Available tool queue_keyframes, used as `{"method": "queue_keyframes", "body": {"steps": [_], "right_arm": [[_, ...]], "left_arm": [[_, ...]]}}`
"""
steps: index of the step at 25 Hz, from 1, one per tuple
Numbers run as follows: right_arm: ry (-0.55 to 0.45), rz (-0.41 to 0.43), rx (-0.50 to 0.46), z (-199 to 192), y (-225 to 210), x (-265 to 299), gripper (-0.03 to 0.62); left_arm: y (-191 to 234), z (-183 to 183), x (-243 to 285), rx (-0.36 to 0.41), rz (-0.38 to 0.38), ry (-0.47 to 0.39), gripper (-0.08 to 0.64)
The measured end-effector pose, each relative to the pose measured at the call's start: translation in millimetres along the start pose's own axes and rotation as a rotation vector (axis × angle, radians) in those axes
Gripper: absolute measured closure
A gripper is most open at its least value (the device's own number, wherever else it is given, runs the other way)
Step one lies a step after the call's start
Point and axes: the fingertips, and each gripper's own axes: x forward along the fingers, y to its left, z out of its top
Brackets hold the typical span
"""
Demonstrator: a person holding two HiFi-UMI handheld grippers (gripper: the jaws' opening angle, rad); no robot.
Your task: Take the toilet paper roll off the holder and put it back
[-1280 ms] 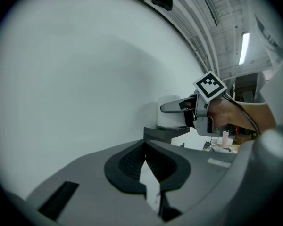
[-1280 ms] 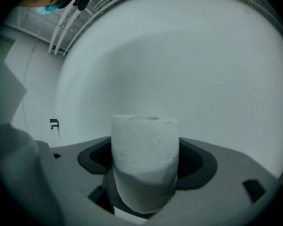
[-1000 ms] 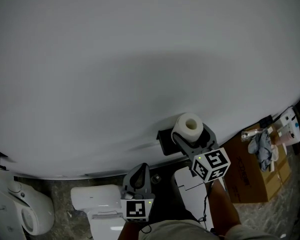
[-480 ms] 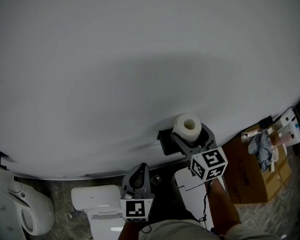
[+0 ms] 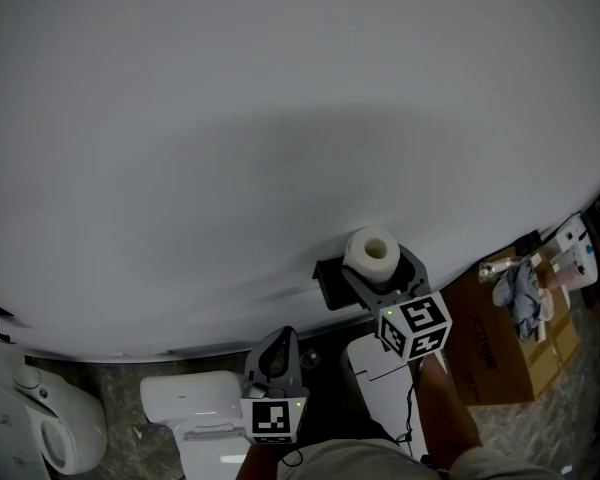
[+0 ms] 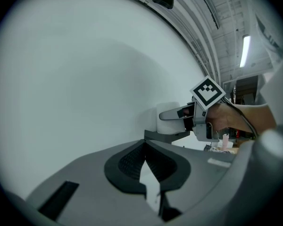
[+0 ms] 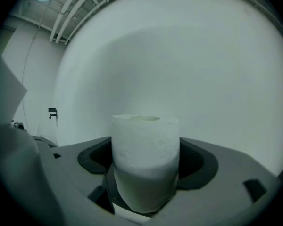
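The toilet paper roll (image 5: 371, 252) stands above the holder (image 5: 329, 285), wall (image 5: 280, 118) behind.

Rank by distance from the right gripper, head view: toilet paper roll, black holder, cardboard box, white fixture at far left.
1. toilet paper roll: clamped between the jaws of the right gripper.
2. black holder: just to the gripper's left, by the wall.
3. cardboard box: off to the lower right.
4. white fixture: far lower-left corner, clearly the farthest.
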Motion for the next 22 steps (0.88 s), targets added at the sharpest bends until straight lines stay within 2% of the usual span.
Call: {"method": "queue_keyframes", "body": {"steps": [5,9,14,22], "right_arm": [[0.027,-0.013,0.003,-4,-1,-5,0.228],[0.038,-0.019,0.002,-6,-1,-7,0.227],[0.037,-0.028,0.005,-8,-1,-12,0.227],[0.032,-0.039,0.023,-13,0,-16,0.227]], "left_arm": [[-2,0,-1,0.01,-0.018,0.002,0.557],[-2,3,-1,-0.023,-0.023,-0.014,0.557],[-8,-1,-1,0.018,-0.064,0.008,0.557],[-10,2,-6,-0.002,-0.075,-0.004,0.557]]}}
